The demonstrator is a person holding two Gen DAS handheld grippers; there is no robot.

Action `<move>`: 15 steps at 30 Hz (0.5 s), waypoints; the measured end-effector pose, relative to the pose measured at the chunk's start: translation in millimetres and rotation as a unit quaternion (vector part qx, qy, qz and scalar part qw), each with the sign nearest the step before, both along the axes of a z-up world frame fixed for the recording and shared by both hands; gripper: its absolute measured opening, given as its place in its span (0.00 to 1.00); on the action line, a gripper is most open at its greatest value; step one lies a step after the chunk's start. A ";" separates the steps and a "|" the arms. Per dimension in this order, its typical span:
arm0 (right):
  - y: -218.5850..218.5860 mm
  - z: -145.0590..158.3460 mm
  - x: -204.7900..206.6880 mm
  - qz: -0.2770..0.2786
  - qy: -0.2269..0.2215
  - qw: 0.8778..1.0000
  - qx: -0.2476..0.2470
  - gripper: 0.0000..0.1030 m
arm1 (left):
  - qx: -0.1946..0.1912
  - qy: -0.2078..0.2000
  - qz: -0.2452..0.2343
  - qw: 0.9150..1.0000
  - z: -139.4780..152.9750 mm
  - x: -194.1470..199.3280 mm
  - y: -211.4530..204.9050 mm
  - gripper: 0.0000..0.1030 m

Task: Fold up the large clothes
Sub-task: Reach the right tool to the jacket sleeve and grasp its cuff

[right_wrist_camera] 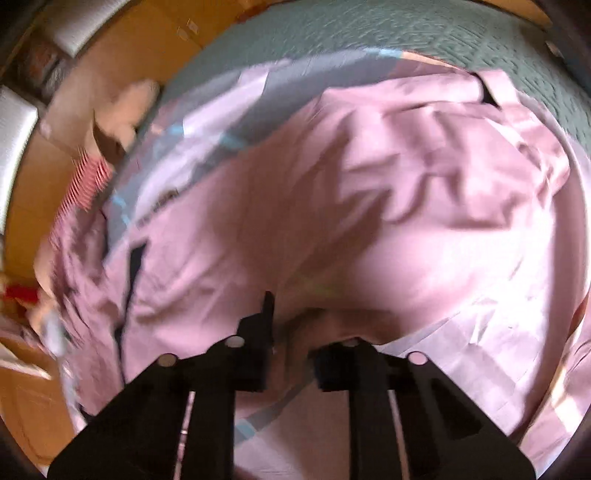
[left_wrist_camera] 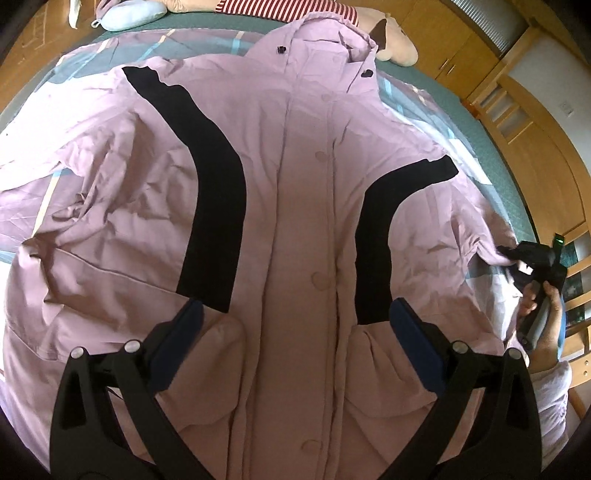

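A large pink jacket point(left_wrist_camera: 303, 206) with two black curved stripes lies front up and spread on the bed, hood at the far end. My left gripper point(left_wrist_camera: 295, 321) is open and empty, above the jacket's lower front. My right gripper point(left_wrist_camera: 509, 258) shows at the right edge of the left wrist view, clamped on the end of the jacket's right sleeve. In the blurred right wrist view the right gripper point(right_wrist_camera: 295, 325) is shut on a fold of the pink sleeve point(right_wrist_camera: 332, 221).
The bed has a green cover point(left_wrist_camera: 461, 107) and a plaid sheet point(left_wrist_camera: 44, 96). A blue pillow point(left_wrist_camera: 129, 16) and a plush toy in a red striped shirt point(left_wrist_camera: 391, 40) lie at the head. Wooden cabinets point(left_wrist_camera: 535, 122) stand at the right.
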State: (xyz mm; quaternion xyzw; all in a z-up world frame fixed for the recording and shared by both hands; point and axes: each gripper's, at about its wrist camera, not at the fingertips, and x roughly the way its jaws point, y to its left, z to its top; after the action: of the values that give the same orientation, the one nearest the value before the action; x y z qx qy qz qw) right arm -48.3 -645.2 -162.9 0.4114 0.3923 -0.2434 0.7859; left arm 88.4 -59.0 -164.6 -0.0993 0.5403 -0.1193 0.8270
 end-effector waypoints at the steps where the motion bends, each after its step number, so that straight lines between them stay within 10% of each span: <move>1: 0.7 6.4 -2.6 0.002 -0.008 1.000 -0.010 0.14 | -0.001 -0.002 0.001 1.000 0.5 0.1 0.6 0.98; 6: 16.4 38.6 5.9 0.049 -0.025 0.995 -0.086 0.16 | -0.010 0.000 0.006 1.000 1.7 -0.3 5.7 0.98; 10: -0.9 27.6 4.4 0.040 -0.033 0.999 0.005 0.37 | -0.010 -0.001 0.025 1.000 1.5 1.4 14.4 0.98; 15: -27.1 14.5 -13.7 -0.003 -0.070 0.992 0.105 0.39 | 0.005 0.002 0.043 0.999 -2.3 4.0 20.6 0.98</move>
State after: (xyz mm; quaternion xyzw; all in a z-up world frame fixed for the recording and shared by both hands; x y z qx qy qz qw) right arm -62.0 -672.3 -148.4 0.5090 0.3583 -0.1741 0.7630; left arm 92.5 -38.4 -166.9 -0.1183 0.5376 -0.0806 0.8310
